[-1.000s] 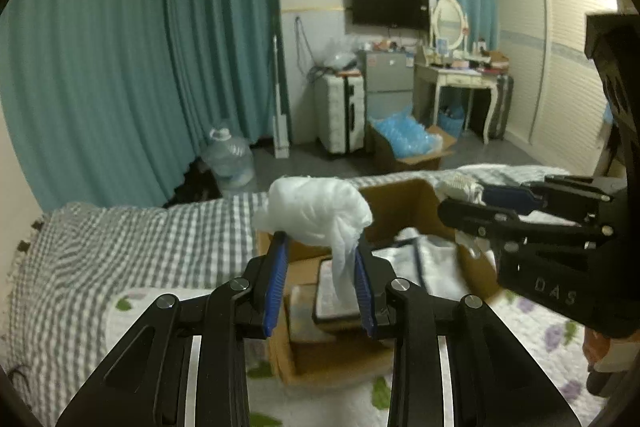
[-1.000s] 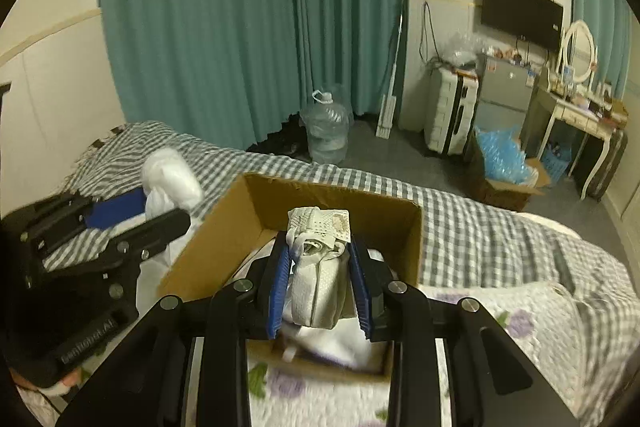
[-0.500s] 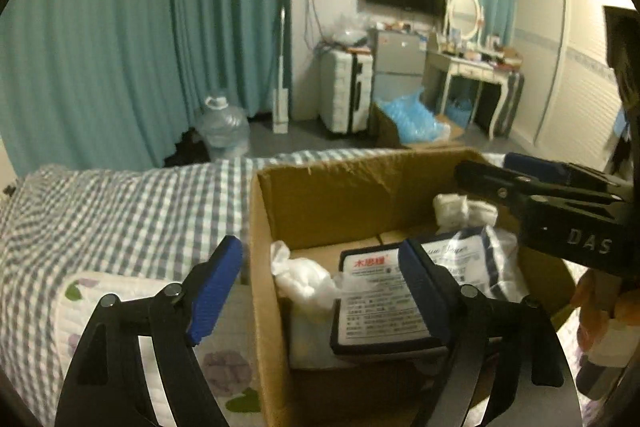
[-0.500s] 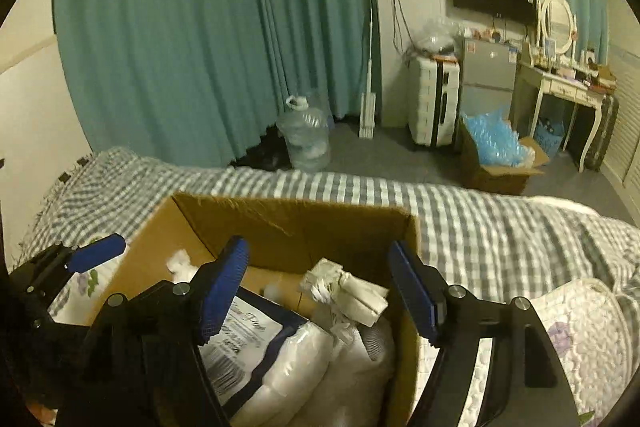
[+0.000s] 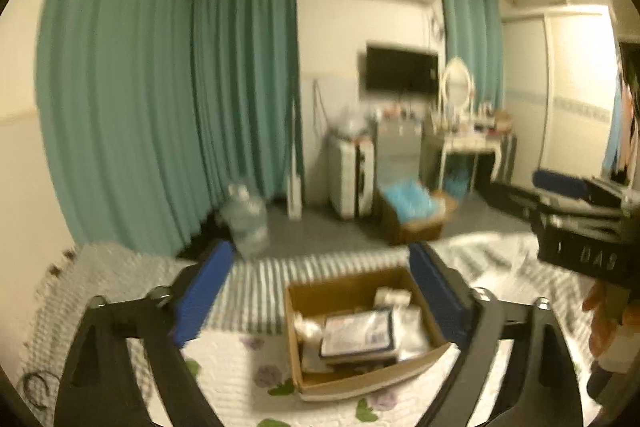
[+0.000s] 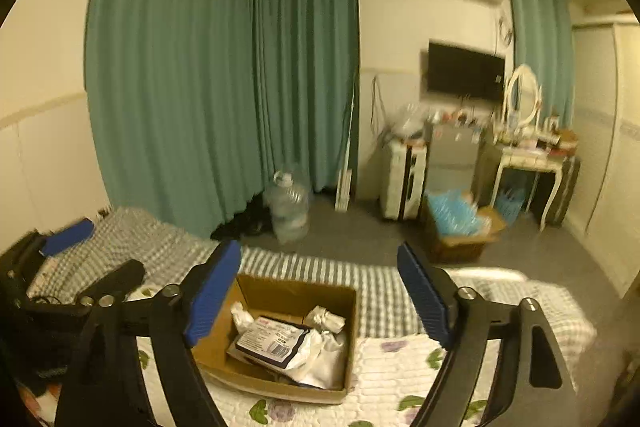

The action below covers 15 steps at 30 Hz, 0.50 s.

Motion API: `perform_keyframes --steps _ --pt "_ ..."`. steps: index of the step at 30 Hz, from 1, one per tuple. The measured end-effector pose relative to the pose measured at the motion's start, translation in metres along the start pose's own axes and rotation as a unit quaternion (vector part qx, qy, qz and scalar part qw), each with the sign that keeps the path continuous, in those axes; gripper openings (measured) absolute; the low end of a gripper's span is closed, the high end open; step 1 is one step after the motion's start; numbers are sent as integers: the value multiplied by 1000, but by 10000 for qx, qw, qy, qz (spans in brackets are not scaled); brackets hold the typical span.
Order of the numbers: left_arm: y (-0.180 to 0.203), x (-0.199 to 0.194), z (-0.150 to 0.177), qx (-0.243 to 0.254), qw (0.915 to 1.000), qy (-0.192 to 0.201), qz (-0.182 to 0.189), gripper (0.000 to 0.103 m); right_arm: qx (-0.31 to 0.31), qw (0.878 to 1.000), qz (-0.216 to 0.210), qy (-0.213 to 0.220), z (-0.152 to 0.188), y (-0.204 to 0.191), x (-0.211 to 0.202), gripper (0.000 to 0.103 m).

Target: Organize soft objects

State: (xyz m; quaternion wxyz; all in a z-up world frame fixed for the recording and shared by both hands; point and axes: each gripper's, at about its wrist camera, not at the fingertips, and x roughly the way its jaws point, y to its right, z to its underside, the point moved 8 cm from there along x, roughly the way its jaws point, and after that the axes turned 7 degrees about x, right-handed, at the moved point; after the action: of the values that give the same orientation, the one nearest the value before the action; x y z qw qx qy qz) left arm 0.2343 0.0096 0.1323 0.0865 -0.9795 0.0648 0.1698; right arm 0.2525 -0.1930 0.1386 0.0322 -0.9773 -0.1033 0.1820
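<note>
Both tools have lifted away from the cardboard box (image 6: pixel 276 339) on the bed: left tool (image 5: pixel 320 295) and right tool (image 6: pixel 318 297) gape empty, soft bundles (image 6: pixel 324 319) below, left of centre under the right.

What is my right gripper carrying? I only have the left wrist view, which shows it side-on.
Observer: Nothing. The right gripper is open and empty, jaws wide, above the brown cardboard box.
Operator: My picture of the box is blurred. What lies at its right side?
Observer: A crumpled white cloth rests against the right wall, partly under the flat dark-labelled packet.
Operator: Where does my left gripper sit relative to the box?
Observer: The left gripper is off to the box's left, over the grey checked bedding.
</note>
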Motion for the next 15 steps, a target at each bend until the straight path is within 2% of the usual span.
perform_keyframes --steps 1,4,7,11,15 --pt "-3 -22 -13 -5 9997 218 -62 93 -34 9999 18 126 -9 -2 -20 83" --pt "-5 -74 -40 -5 9979 629 -123 93 -130 9993 -3 361 -30 -13 -75 101" --pt "-10 -127 -56 0 9937 1069 -348 94 -238 9985 -13 492 -39 -26 -118 103" --pt "-16 -176 -64 26 9867 1485 -654 94 -280 9969 68 737 -41 -36 -165 103" --pt "-27 -205 -58 77 9802 1782 -856 95 -250 9944 -127 1024 -32 -44 -196 103"
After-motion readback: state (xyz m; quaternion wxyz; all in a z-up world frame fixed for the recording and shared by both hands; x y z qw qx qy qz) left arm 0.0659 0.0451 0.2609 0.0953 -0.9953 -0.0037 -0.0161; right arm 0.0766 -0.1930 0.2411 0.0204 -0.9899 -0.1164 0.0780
